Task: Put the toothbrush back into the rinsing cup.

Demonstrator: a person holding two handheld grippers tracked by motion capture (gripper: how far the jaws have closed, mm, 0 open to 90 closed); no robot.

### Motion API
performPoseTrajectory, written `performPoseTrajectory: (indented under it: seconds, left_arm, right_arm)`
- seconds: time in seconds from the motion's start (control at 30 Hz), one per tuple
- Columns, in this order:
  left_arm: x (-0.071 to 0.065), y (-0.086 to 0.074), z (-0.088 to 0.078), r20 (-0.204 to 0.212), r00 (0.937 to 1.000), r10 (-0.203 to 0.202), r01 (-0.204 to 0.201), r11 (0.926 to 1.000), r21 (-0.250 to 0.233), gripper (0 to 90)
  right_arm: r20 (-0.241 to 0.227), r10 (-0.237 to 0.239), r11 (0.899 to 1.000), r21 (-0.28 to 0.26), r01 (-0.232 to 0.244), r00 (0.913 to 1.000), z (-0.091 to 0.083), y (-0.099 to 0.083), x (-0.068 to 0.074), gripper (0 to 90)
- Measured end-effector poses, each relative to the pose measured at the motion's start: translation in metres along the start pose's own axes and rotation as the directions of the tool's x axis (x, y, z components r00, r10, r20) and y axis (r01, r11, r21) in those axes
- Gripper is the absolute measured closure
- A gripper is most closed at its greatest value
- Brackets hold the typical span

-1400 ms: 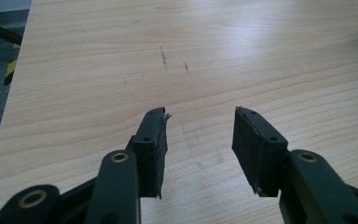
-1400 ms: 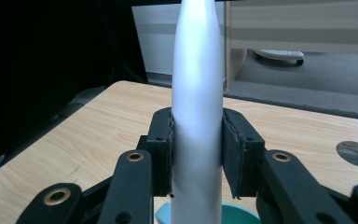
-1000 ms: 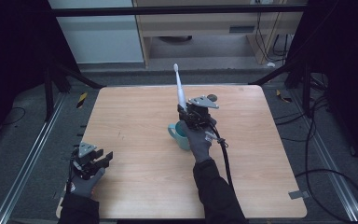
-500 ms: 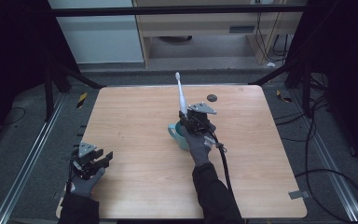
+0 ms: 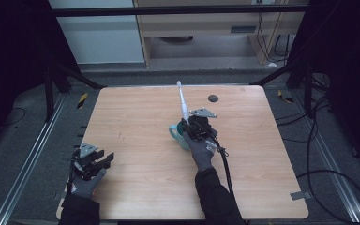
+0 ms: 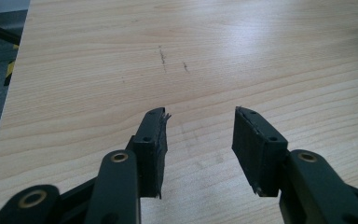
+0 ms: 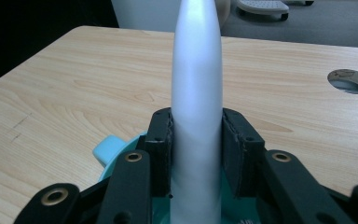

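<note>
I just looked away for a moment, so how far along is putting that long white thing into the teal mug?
Done: the right gripper is clamped on the white handle, held upright over the teal mug. In hand: its lower end sits at the mug's mouth; depth inside is hidden. Left: release it. The left gripper is open, idle over the table.

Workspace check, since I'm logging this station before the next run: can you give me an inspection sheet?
Surface: wooden table, faint marks, round hole near far edge.
Job's things: teal mug mid-table; white tapered tool above it, pointing up and away.
Clutter: nothing seen.
Grippers: right gripper shut on the tool over the mug; left gripper open, nothing between its fingers, at the near left corner.
Cables: black cable trails from right gripper.
Surroundings: dark frame, floor cables, cabinet behind.
</note>
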State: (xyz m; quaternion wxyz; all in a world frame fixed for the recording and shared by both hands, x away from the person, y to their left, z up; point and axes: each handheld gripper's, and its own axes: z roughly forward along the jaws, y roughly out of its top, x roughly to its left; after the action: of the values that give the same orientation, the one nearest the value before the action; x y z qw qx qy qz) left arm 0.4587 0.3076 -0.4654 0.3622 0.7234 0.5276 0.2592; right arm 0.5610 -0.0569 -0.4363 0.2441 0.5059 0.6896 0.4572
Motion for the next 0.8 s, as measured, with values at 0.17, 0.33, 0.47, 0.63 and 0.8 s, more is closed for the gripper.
performPoseTrajectory:
  seconds: [0.17,0.33,0.47,0.63,0.8]
  left_arm:
    - [0.000,0.000,0.000,0.001,1.0000,-0.002,0.002,1.0000,0.001,54.1]
    - [0.000,0.000,0.000,0.001,1.0000,0.001,-0.001,1.0000,0.002,54.1]
    - [0.000,0.000,0.000,0.001,1.0000,0.000,0.000,1.0000,0.002,54.1]
    - [0.000,0.000,0.000,0.001,1.0000,-0.002,0.002,1.0000,0.001,53.9]
    - [0.000,0.000,0.000,0.003,1.0000,-0.001,0.001,1.0000,0.001,53.8]
  right_arm:
    - [-0.002,-0.017,1.000,0.019,0.017,0.9999,0.000,-0.001,0.001,65.6]
    - [-0.015,-0.016,0.999,0.032,0.016,0.9998,-0.001,-0.001,0.000,64.6]
    - [-0.022,-0.015,1.000,0.023,0.016,0.9996,-0.003,0.000,0.001,64.2]
    - [-0.025,-0.030,1.000,-0.005,0.030,0.9992,-0.014,0.002,0.002,48.9]
    - [-0.053,-0.040,0.999,-0.030,0.039,0.9978,-0.036,0.002,-0.002,33.6]
